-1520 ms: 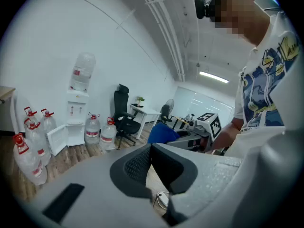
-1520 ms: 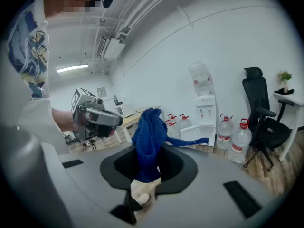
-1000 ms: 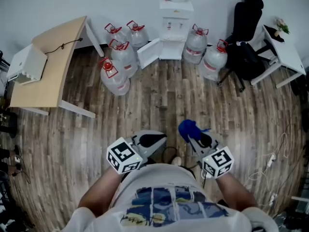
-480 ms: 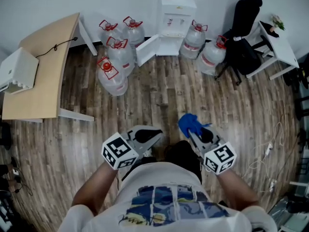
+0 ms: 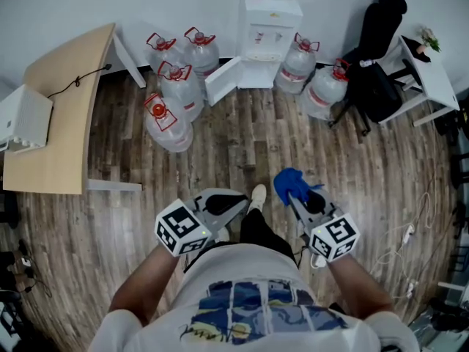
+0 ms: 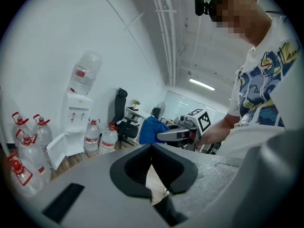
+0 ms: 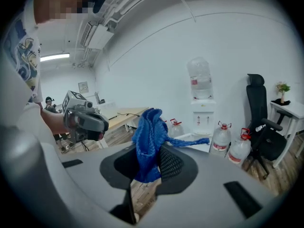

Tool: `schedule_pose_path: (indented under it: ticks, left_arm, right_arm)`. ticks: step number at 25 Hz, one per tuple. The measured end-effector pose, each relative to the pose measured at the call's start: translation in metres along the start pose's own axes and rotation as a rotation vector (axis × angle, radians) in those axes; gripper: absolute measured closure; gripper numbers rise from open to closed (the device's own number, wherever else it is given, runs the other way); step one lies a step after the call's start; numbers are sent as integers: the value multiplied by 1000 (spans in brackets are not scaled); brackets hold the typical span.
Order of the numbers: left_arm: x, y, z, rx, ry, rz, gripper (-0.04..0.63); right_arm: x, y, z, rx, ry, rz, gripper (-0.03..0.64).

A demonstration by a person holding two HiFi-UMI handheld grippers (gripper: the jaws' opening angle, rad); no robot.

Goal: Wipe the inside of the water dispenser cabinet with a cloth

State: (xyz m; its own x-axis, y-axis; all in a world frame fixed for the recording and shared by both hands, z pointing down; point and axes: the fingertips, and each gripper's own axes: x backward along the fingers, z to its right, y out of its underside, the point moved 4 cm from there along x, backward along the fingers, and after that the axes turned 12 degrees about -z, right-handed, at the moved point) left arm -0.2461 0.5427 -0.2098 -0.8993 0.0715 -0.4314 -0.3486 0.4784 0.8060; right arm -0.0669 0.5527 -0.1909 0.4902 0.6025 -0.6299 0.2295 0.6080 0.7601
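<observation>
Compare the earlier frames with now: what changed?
The person has stepped toward the water dispenser; a shoe now shows, stepping forward. Nothing taken or released. Unchanged: right gripper clamps the blue cloth, left gripper shut and empty, cabinet door open.

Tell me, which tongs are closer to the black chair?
Right. The right tongs, holding the blue cloth, are on the same side as the black chair, well short of it. The left tongs sit further left.

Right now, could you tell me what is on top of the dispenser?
A large clear bottle stands on the dispenser. Its lower end sinks into the top, so its mouth is hidden.
</observation>
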Motion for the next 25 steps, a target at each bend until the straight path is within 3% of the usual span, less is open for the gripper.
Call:
schedule_pose_path:
  ticks: [13,25]
  left_arm:
    - [-121,-122,-95,12,-42,-33,592]
    - [-203,-170,-157,28,32,-43,592]
  right_arm:
    - [-62,-67,175,29,-89,12,538]
    - [-118,-93,281,-1,-70,2,538]
